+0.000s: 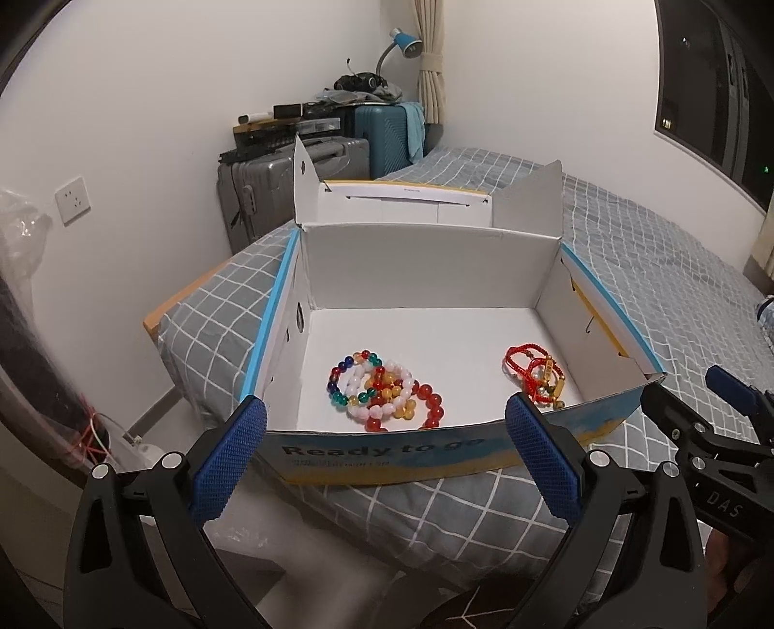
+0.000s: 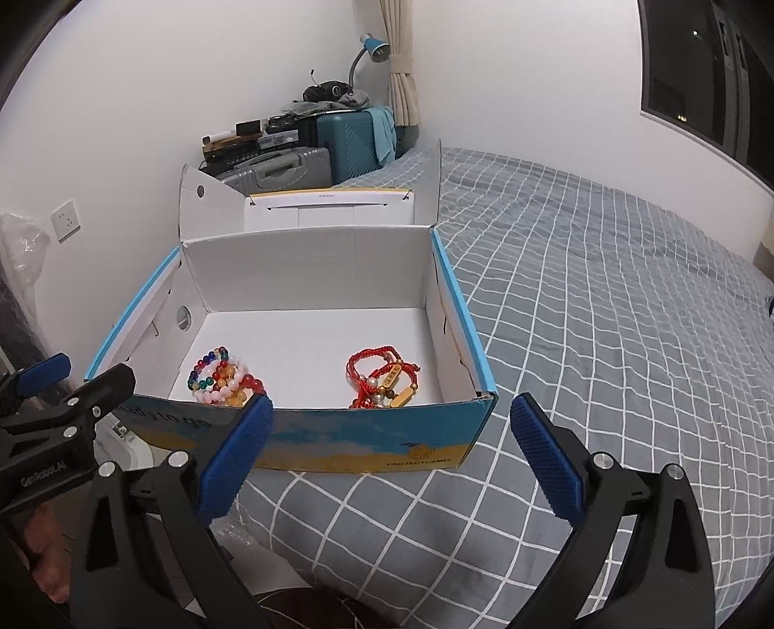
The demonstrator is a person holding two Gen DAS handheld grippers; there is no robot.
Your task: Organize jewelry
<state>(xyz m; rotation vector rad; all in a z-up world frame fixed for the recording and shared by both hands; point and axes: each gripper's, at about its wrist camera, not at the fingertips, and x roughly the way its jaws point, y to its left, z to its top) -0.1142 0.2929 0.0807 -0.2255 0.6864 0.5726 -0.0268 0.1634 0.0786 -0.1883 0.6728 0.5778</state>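
On the bed's grey checked cover (image 1: 483,498), seen from your left wrist, an open cardboard shoebox (image 1: 425,251) sits with its lid folded back, and your left gripper (image 1: 387,464) hangs just short of its printed near wall, jaws spread wide with nothing between the blue pads. Inside, on the white floor, a heap of glass-bead bracelets (image 1: 387,392) lies toward the left and a tangle of red cord bracelets (image 1: 534,375) with gold-coloured charms lies near the right wall, the two piles well apart. The beads look hard, smooth and likely to slip or roll on their elastic, so a pinch across a strand should serve better than a squeeze on one bead; the cords look light and limp, easy to snag on each other, best taken by a loop. Beyond stand suitcases (image 1: 271,184), a blue desk lamp (image 1: 404,43) and a tied curtain against white walls. From your right wrist, the right gripper (image 2: 392,464) also stands fully parted and empty before the box's near wall, the cord bracelets sitting just behind it, the bead pile partly hidden by one finger (image 2: 237,459). The quilt looks soft, and so may give under the box.
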